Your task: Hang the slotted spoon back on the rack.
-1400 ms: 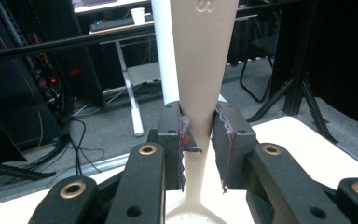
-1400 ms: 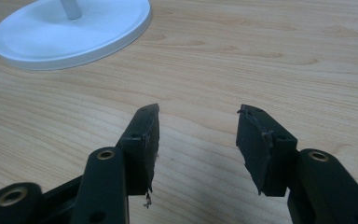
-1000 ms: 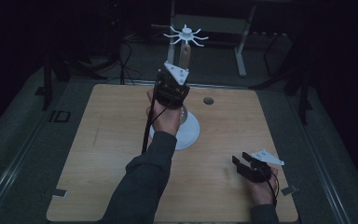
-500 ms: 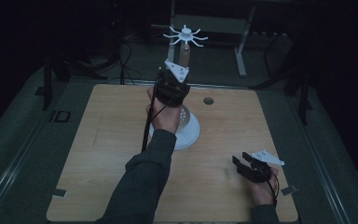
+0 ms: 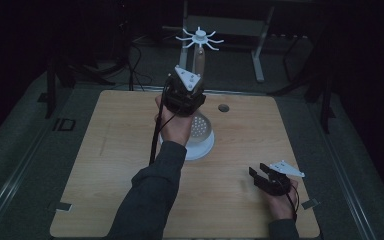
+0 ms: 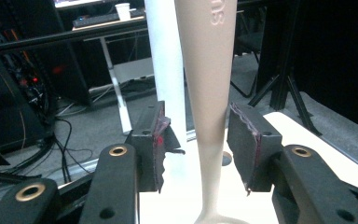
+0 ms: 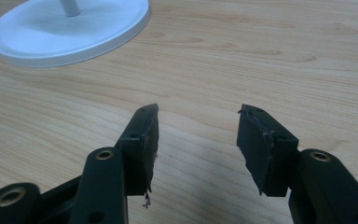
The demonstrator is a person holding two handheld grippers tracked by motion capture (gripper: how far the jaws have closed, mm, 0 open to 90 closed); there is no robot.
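Note:
A white stand with a round base (image 5: 202, 147), a pole (image 6: 168, 60) and spokes on top (image 5: 200, 37) rises at the table's middle. A beige utensil handle (image 5: 200, 60) hangs upright beside the pole, and a perforated pale head (image 5: 200, 127) shows low by the base. My left gripper (image 5: 184, 97) is raised at the handle. In the left gripper view the handle (image 6: 209, 70) stands between the pads (image 6: 242, 140) with a gap on each side. These jaws have just been opening. My right gripper (image 5: 265, 177) rests open and empty low over the front right of the table (image 7: 198, 140).
The stand's white base (image 7: 70, 35) lies ahead and left of my right gripper. A small dark round hole (image 5: 223, 107) sits in the wooden tabletop (image 5: 110, 150) at the back. Dark stands, cables and a desk frame (image 5: 257, 55) are beyond the far edge.
Both hands and the stand keep their places; from above no shift shows.

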